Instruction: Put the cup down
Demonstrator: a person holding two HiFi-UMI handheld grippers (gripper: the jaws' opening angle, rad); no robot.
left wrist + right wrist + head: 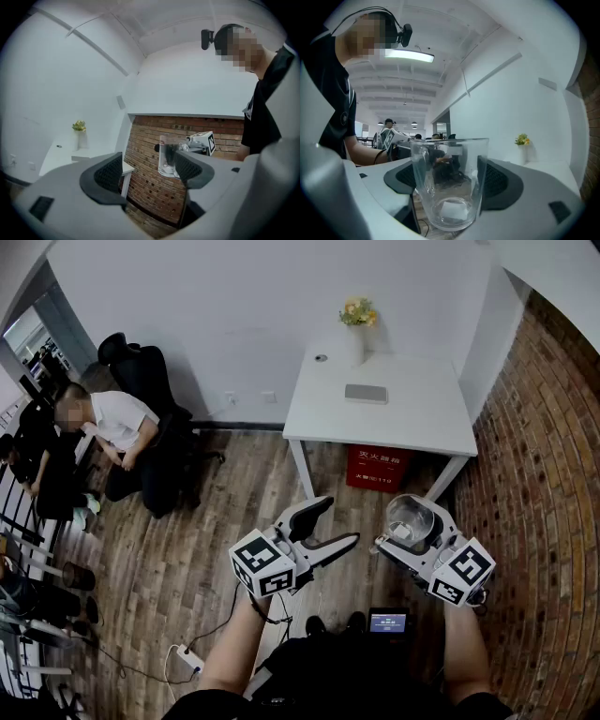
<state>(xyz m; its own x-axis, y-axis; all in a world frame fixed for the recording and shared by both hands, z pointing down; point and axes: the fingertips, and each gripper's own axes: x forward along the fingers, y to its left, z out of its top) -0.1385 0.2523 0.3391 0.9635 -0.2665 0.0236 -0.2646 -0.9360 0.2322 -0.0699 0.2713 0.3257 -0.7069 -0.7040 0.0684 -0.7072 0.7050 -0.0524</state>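
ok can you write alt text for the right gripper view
A clear glass cup stands upright between the dark jaws of the right gripper, which is closed on it. Behind, at right, a small white vase of yellow flowers sits on a white table by a white wall; the person holding the gripper is at upper left.
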